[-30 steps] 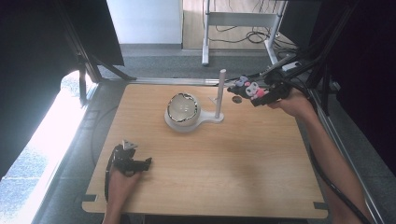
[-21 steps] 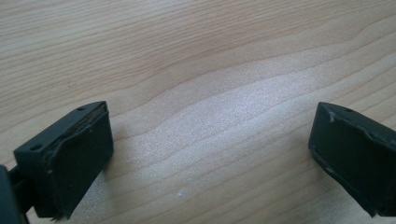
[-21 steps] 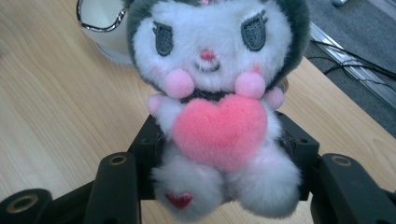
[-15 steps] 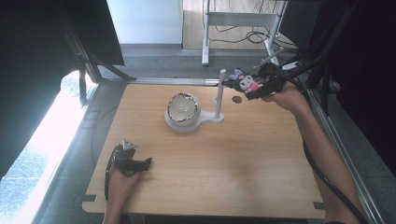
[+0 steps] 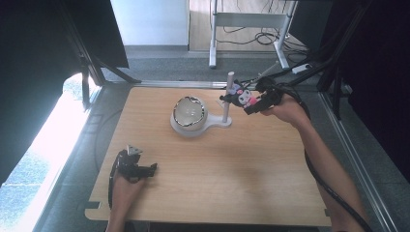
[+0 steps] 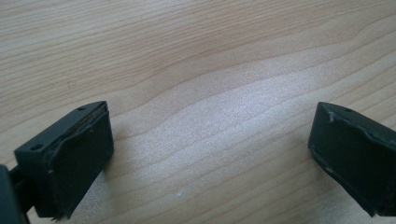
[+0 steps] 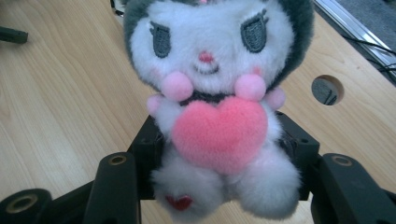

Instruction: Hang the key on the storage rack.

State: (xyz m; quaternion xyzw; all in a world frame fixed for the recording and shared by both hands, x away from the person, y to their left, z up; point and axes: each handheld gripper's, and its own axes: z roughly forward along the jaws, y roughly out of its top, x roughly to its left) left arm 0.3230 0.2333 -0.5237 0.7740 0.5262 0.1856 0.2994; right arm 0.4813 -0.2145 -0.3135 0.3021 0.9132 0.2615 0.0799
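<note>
My right gripper (image 5: 249,101) is shut on a small plush toy (image 7: 215,107), white with a dark hood and a pink heart on its chest. In the high view the plush toy (image 5: 240,96) hangs in the air right beside the thin upright post (image 5: 228,94) of a white stand (image 5: 196,125). That stand carries a round mirror-like dome (image 5: 189,113). My left gripper (image 5: 145,170) rests near the table's front left, and in the left gripper view it (image 6: 210,154) stands open over bare wood with nothing between its fingers.
The wooden table (image 5: 217,193) has a round hole (image 7: 327,89) near its far right edge. Black frame bars stand at the left and right of the table. A metal desk leg and cables lie on the floor beyond the far edge.
My right gripper has carried the plush toy leftward and slightly down, toward the stand's post. The left gripper has stayed put.
</note>
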